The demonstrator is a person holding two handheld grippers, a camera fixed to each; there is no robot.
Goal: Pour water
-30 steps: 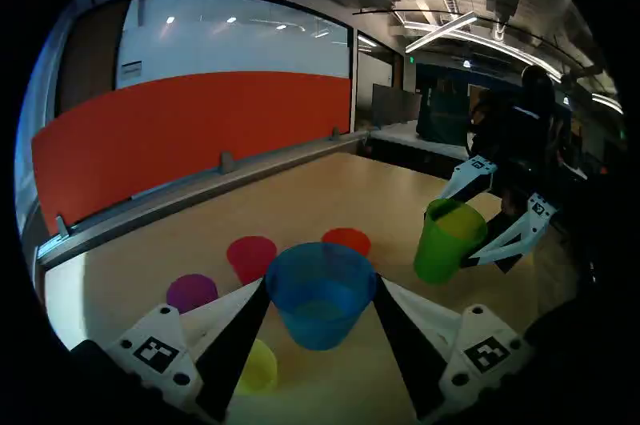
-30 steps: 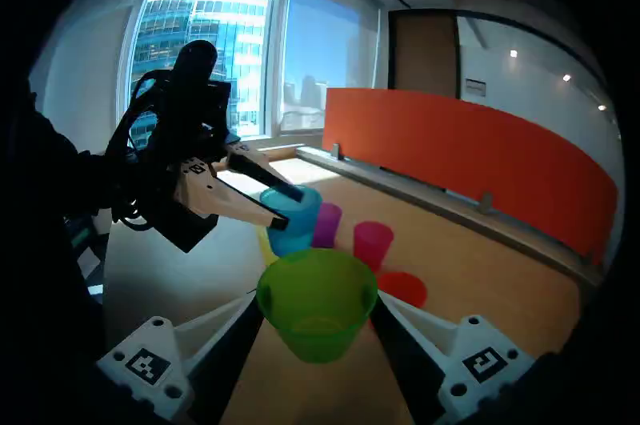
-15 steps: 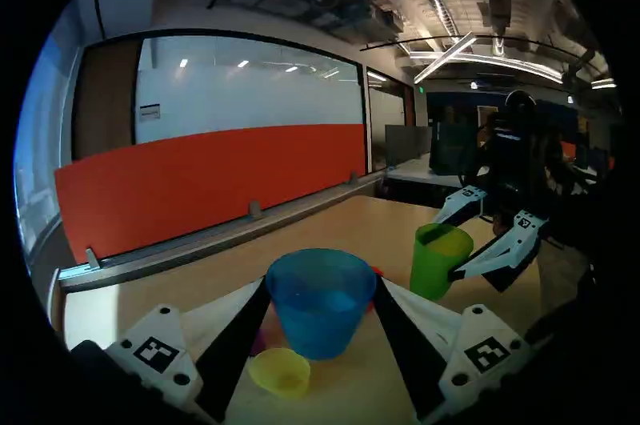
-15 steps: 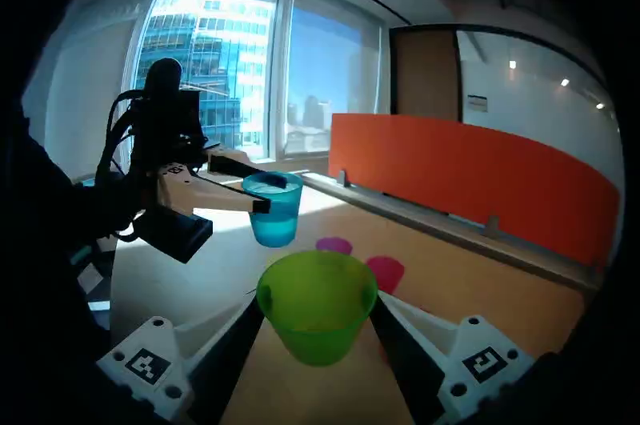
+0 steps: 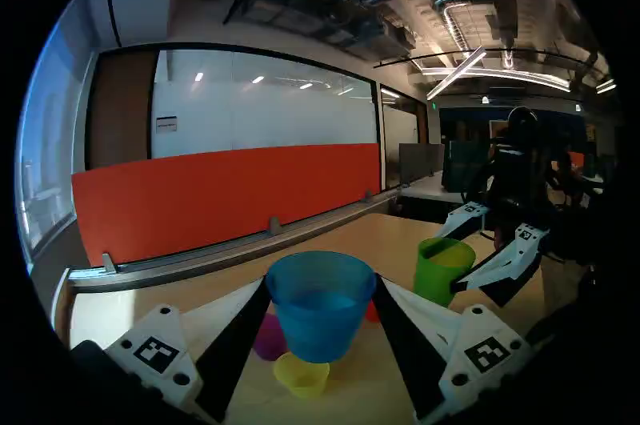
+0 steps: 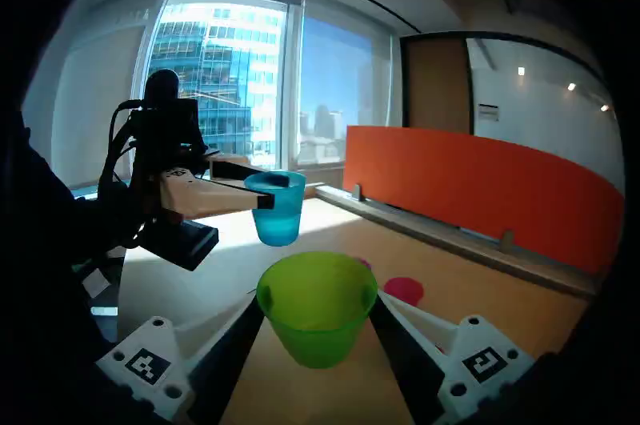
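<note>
My left gripper (image 5: 320,309) is shut on a blue cup (image 5: 321,305) that holds water and stands upright, lifted above the wooden table (image 5: 400,237). In the right gripper view the same blue cup (image 6: 276,207) hangs up and to the left, held by the left gripper (image 6: 268,189). My right gripper (image 6: 318,313) is shut on a green cup (image 6: 317,306), upright and raised off the table. In the left gripper view the green cup (image 5: 442,269) sits to the right, between the right gripper's white fingers (image 5: 512,253).
Below the blue cup a yellow cup (image 5: 302,373) and a purple cup (image 5: 270,337) stand on the table. A pink cup (image 6: 404,290) stands beyond the green cup. An orange partition (image 5: 224,193) runs along the table's far edge. Tall windows (image 6: 264,89) lie behind the left gripper.
Both grippers have risen with their cups over the last second. The cups on the table have dropped lower in both views.
</note>
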